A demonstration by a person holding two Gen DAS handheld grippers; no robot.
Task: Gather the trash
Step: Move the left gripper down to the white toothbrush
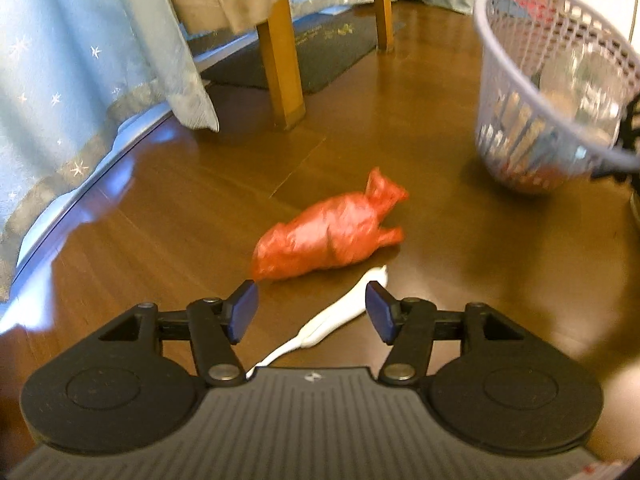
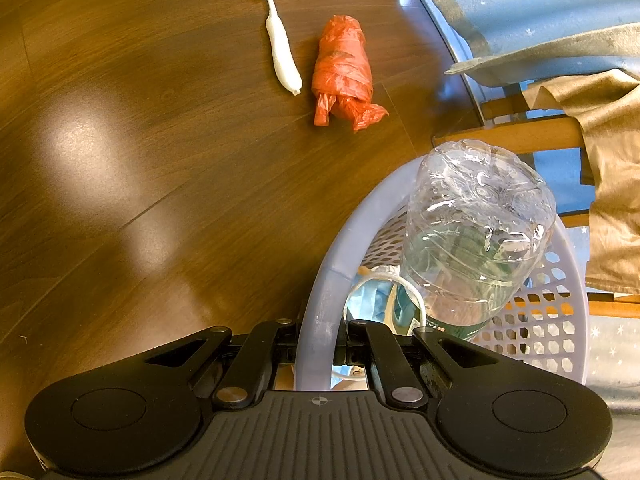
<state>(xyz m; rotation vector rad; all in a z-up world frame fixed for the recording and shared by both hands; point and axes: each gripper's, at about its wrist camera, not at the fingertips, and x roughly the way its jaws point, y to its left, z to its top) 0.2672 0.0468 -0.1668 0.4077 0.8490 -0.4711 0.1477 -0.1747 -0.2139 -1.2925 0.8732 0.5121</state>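
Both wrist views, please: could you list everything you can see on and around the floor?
Plastic bag: one, red, bunched, on the floor.
Toothbrush: one, white with dark bristles, on the floor beside the bag, not touching it.
Basket: one, pale lilac, perforated, tilted; trash inside.
Bottle: one, clear, crumpled, in the basket.
Floor: brown wood.
Curtain: pale blue with stars, hanging to the floor.
Wooden legs: two, tan cloth draped above.
Mat: one, dark, behind the legs.
Left gripper: open, empty, above the toothbrush.
Right gripper: shut on the basket rim.
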